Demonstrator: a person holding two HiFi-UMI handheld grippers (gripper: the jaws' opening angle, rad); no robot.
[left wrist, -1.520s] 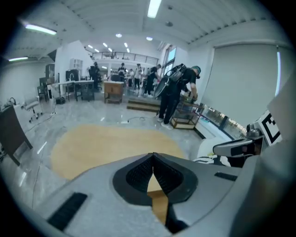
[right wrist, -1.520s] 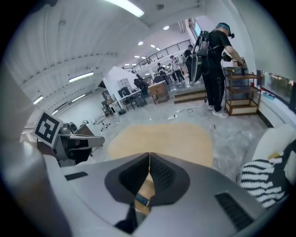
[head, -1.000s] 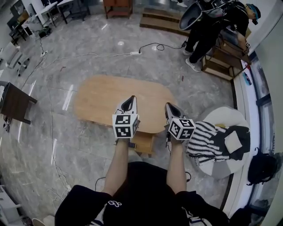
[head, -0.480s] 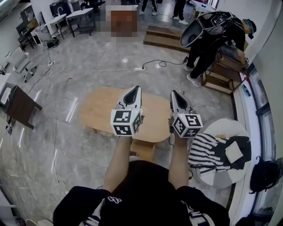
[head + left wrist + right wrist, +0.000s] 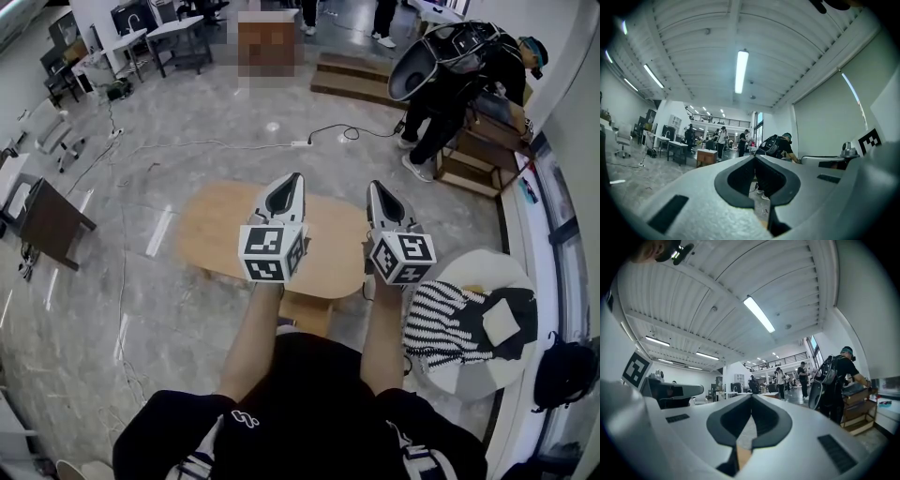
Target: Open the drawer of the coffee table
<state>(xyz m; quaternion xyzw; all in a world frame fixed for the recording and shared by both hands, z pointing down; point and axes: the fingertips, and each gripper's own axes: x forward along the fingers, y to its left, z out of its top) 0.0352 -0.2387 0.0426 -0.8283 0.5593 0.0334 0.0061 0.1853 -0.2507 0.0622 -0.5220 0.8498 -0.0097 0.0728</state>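
Head view: left claw [image 5: 295, 178], right claw [image 5: 376, 186], one coffee table [image 5: 214, 234].

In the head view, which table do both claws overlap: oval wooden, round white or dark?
The oval wooden coffee table; the round white table sits right, the dark table far left.

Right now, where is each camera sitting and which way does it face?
Head view: on the person's head, looking steeply down at the coffee table; both forearms, the left gripper and the right gripper show.
Left gripper view: rides the left gripper, facing level across the room toward desks; its own shut jaws fill the bottom.
Right gripper view: rides the right gripper, facing roughly level the same way; its own shut jaws show.
Shared: all three catch the person with the backpack.
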